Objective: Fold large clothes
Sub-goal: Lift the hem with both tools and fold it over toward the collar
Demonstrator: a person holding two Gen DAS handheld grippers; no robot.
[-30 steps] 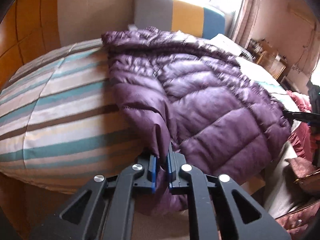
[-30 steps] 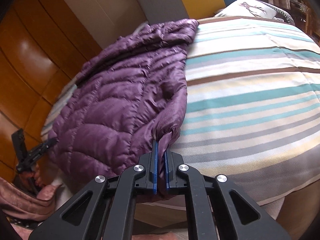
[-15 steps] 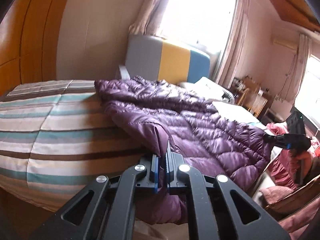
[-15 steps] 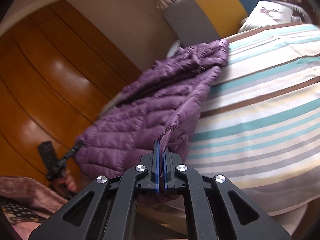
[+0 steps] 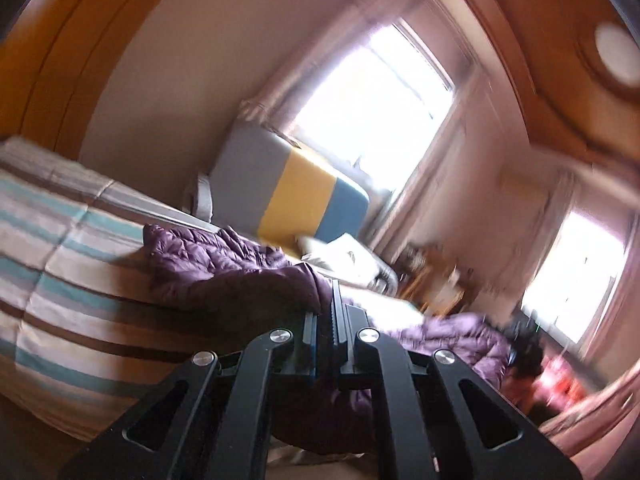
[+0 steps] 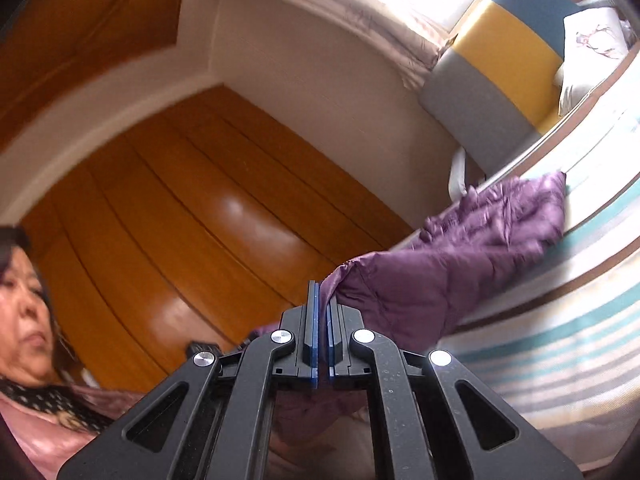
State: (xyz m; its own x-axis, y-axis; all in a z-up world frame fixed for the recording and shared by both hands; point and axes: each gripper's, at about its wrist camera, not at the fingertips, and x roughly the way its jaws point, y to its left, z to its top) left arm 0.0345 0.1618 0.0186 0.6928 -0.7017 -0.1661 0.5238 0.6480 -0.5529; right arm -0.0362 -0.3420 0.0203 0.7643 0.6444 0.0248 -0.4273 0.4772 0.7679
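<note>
Both grippers pinch the hem of a purple down jacket over the striped bed.

The left gripper has its jaws pressed together on a fold of the purple down jacket, which stretches from the striped duvet toward the grey, yellow and blue headboard. The right gripper likewise clamps the jacket's edge, the fabric lifted off the duvet; a person in a pink top stands at the left.
</note>
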